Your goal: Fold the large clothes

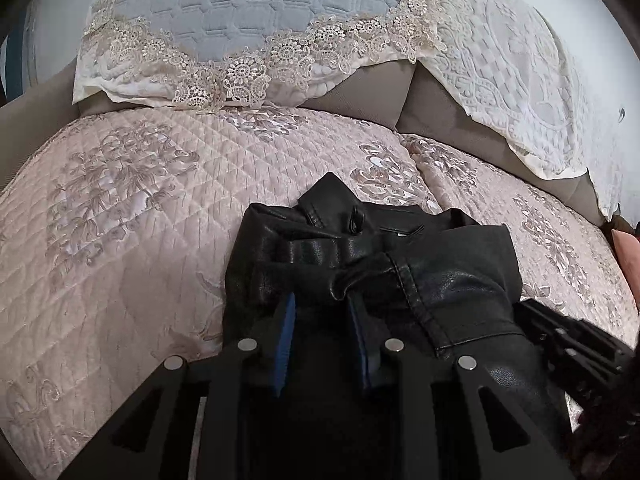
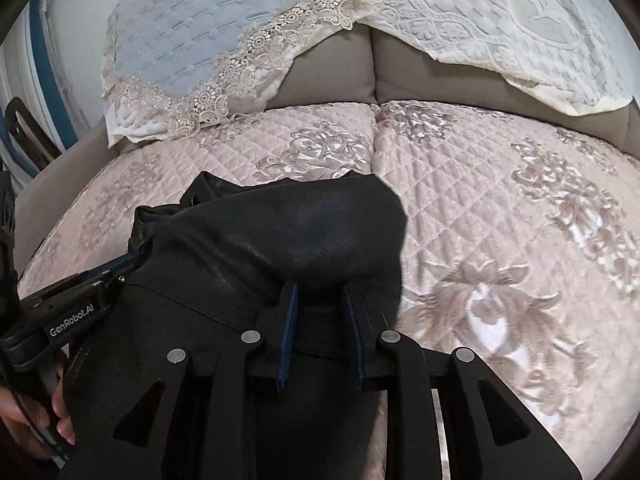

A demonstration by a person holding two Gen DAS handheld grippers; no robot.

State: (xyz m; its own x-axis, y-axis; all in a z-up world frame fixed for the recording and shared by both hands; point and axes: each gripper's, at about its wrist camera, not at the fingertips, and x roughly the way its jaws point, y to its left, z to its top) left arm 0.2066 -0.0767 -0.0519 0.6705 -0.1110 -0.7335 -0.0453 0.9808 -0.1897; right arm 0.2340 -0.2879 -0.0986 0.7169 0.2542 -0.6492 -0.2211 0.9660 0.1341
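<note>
Right now I have both claws on a black leather jacket [image 1: 400, 264], which lies bunched in the lower middle of both views on the sofa seat. My left gripper [image 1: 322, 320] has its blue-padded fingers [image 1: 285, 344] set a little apart with a crumpled fold of the jacket between them; the leather seems pinched, but I cannot tell for certain that the pads bite on it. My right gripper [image 2: 320, 312] shows much the same: its fingers [image 2: 288, 332] stand slightly apart with a smooth dark panel draped over and between them, so I judge it clamped on the jacket's edge, not hanging free.

I hold the two edges side by side, I think, so the near part of the jacket can be lifted as one flap and laid over the rest; the collar and a button sit at the far end in the left view, which suggests I am folding toward them. At the lower left of the right view the other tool and a hand [image 2: 36, 412] are touching the garment.

Beneath it lies a pink quilted cover [image 1: 140, 240] with embroidered flowers. Behind, in the upper part of the frames, a grey-blue lace-trimmed throw [image 1: 240, 12] and a white embossed one [image 2: 500, 20] drape over beige back cushions [image 2: 332, 76].
</note>
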